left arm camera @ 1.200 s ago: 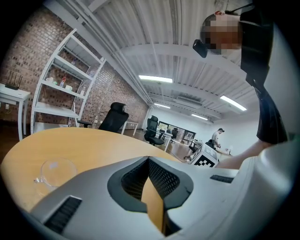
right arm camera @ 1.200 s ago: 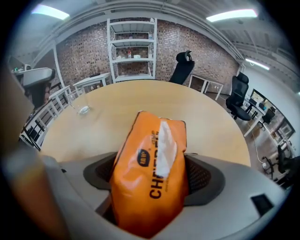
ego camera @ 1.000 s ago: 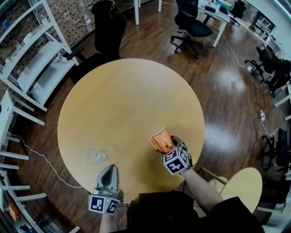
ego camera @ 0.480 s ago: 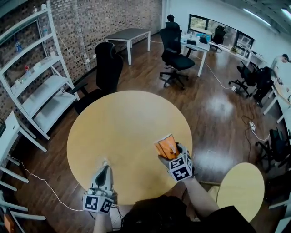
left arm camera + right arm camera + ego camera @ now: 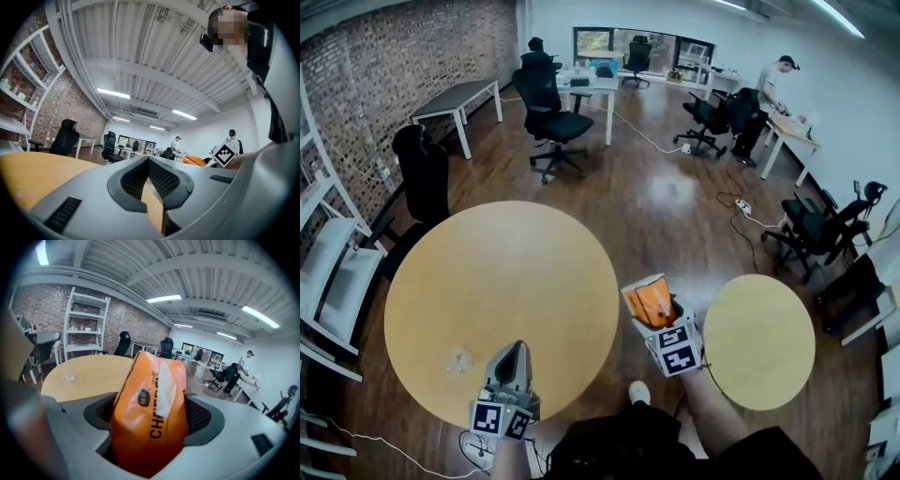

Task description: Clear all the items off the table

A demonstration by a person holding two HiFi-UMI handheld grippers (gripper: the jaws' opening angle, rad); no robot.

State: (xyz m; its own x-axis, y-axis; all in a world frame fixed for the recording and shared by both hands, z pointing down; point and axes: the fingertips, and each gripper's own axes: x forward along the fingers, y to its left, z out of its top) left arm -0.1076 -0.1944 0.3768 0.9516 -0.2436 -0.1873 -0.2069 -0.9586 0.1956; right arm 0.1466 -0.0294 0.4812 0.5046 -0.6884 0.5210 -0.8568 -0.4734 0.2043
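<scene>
My right gripper (image 5: 656, 317) is shut on an orange tissue pack (image 5: 649, 300), which it holds upright in the air over the floor, just right of the big round wooden table (image 5: 502, 281). In the right gripper view the pack (image 5: 152, 404) fills the space between the jaws of that gripper (image 5: 152, 416). My left gripper (image 5: 514, 351) is shut with nothing in it and hovers over the table's near edge; its jaws (image 5: 149, 163) meet in the left gripper view. A clear glass (image 5: 457, 359) stands on the table, left of the left gripper.
A smaller round table (image 5: 759, 342) stands to the right. Black office chairs (image 5: 548, 108), desks and white shelves (image 5: 328, 253) ring the room. A person (image 5: 773, 84) stands at a far desk. Cables (image 5: 741, 216) lie on the wooden floor.
Both grippers have risen. The right one carried the orange pack off the big table towards the right. The head view swung right, and the small table now shows whole.
</scene>
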